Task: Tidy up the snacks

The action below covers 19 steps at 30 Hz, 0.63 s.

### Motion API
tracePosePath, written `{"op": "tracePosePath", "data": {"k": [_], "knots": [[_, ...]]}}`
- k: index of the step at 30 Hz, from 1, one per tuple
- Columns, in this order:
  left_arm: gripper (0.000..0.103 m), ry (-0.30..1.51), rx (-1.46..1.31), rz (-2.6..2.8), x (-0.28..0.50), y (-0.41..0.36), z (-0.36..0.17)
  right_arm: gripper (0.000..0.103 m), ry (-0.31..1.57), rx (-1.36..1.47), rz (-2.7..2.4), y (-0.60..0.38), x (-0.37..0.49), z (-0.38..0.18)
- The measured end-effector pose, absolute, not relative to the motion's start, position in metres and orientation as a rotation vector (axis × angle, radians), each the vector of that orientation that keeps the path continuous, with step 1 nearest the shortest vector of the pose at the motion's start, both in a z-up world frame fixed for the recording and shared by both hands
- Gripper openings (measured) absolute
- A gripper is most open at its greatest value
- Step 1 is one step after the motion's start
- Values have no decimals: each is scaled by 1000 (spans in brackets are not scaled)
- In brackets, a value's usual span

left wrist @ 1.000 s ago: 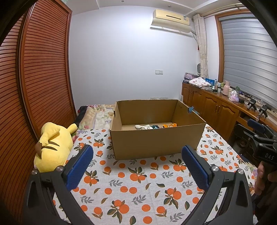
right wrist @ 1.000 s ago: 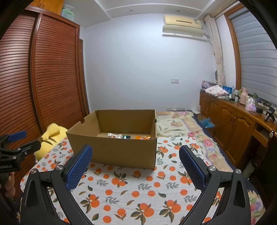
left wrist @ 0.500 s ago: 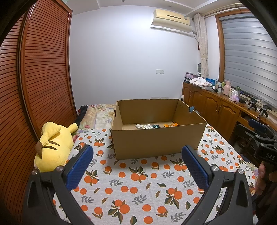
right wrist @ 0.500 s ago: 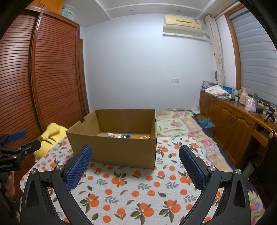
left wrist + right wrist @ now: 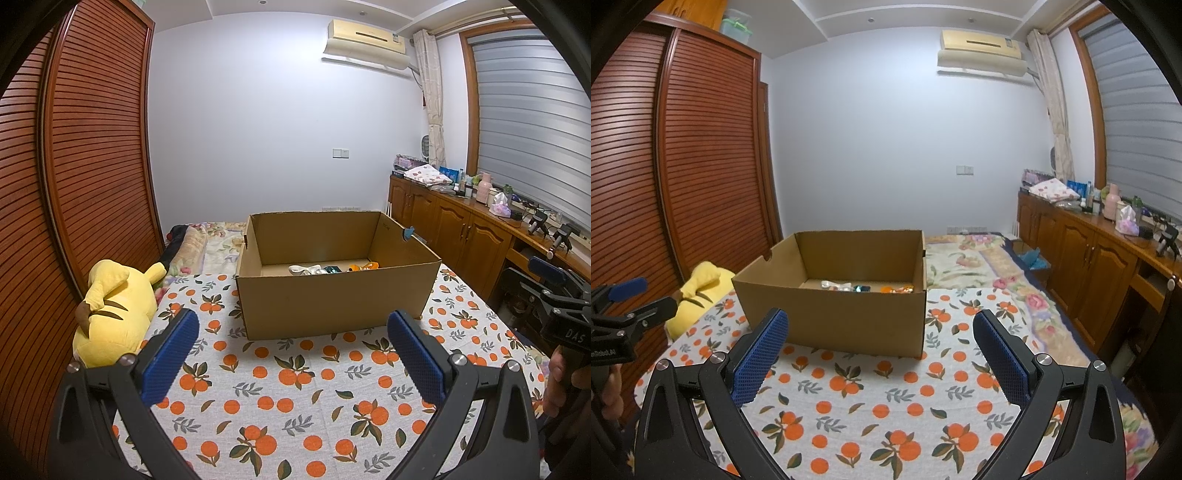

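While the two grippers are being held back over the orange-printed cloth (image 5: 295,406), nothing is being carried by either. Furthest left, a yellow plush toy (image 5: 114,310) is lying beside the louvred wardrobe doors (image 5: 85,184), clear of the work. The left gripper (image 5: 291,354) is being held with its blue pads (image 5: 170,354) spread wide and empty. Ahead of it, the cardboard box (image 5: 332,302) is sitting on the cloth, and the snacks (image 5: 332,268) are lying on its floor toward the far wall: a white wrapper, a teal one, then an orange one. They are being judged as small, light, crinkly packets, likely slippery and easily crushed, so each is best pinched gently across its middle or by a sealed end, from above, past the tall box walls. The right gripper (image 5: 879,354) is likewise being held released, its pads (image 5: 1001,358) apart with nothing between them. On writing: "DAS" is being shown on the right gripper's body in the left view, a partly cut-off label on the left gripper's body in the right view, and the small print on the box's inner wall is too small to be read.
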<state>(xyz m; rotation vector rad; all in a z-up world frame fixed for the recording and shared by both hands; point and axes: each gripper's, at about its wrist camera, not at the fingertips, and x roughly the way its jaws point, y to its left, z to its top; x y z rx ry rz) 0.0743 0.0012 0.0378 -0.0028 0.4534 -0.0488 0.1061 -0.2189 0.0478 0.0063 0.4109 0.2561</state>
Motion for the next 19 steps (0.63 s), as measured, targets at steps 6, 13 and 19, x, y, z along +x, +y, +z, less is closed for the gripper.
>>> {"op": "tracePosePath", "data": {"k": [6,13,19], "knots": [[103,453,-3,-49,74,1,38,102,410,5,255,-219,106,48],[103,453,-4,-50,74,1,37,102,411,6,256,-219,106,47],[103,453,-3,-49,74,2,38,102,411,6,256,-220,106,47]]}}
